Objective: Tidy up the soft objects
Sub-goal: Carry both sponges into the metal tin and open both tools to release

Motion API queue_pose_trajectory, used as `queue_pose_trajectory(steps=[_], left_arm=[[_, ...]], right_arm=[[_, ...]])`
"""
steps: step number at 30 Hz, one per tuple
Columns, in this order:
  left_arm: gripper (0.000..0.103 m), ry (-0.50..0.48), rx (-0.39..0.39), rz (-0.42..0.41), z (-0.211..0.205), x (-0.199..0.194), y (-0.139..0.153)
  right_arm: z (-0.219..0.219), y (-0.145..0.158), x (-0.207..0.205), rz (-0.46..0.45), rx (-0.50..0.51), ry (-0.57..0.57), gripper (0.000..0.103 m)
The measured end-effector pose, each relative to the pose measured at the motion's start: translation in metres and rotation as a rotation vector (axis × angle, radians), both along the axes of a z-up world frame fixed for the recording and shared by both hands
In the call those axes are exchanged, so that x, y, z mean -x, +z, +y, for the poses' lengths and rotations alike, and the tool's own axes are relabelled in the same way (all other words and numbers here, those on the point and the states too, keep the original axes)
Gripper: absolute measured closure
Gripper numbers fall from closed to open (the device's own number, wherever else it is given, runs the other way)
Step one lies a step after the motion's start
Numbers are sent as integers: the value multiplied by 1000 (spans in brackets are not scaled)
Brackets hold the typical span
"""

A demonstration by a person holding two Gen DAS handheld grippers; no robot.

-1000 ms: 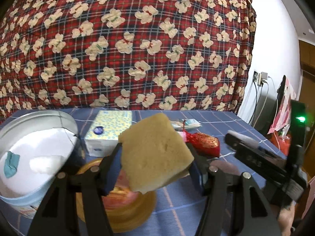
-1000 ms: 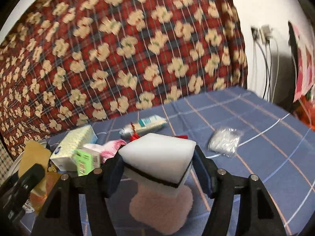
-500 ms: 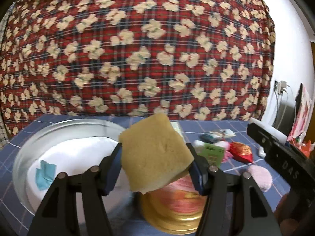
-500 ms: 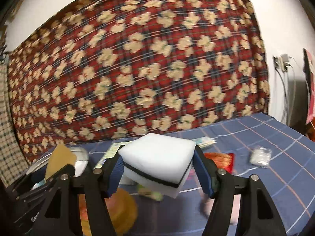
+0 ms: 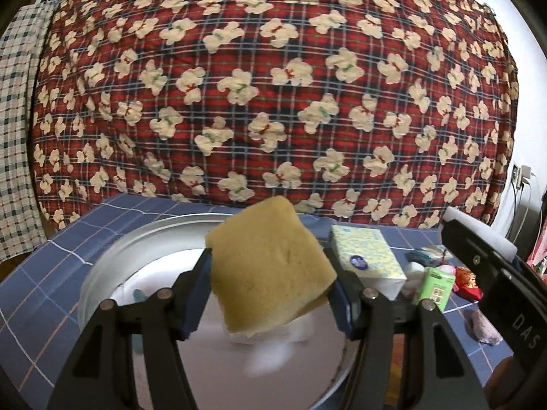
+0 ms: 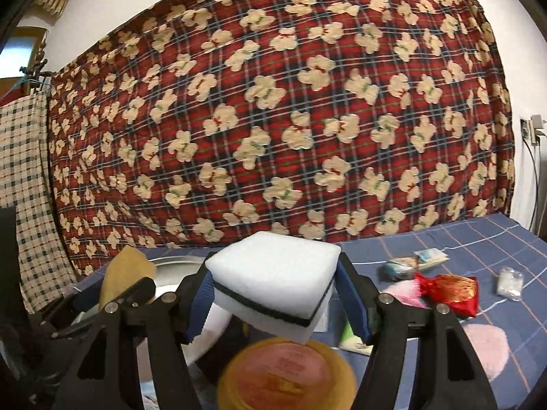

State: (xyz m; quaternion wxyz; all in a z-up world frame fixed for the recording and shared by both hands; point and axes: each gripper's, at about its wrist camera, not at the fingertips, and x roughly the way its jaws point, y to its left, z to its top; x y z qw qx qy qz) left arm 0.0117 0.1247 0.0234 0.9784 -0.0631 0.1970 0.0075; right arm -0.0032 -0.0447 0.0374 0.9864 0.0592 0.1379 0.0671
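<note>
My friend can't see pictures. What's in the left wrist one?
The left tongs pinch a yellow sponge above a round metal tin. A tissue pack lies to the right on the blue checked cloth.

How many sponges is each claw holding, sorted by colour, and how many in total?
Square yellow foam sponge, pinched in the left claw over the round metal basin: 1
Square white foam sponge with a black stripe, pinched in the right claw: 1
Total: 2
</note>
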Motion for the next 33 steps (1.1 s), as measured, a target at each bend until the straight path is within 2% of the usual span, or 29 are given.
queue_pose_trajectory(steps=[14, 21, 26, 33], left_arm=[[42, 91, 18, 29, 44, -9, -3], [42, 166, 36, 87, 70, -17, -12], [42, 186, 0, 109, 71, -19, -15], [42, 235, -62, 128, 76, -19, -18]], right_arm=[[55, 1, -23, -5, -8, 70, 34], [79, -2, -41, 25, -23, 96, 34], [92, -9, -44, 42, 9, 133, 34], [95, -20, -46, 61, 88, 102, 34]])
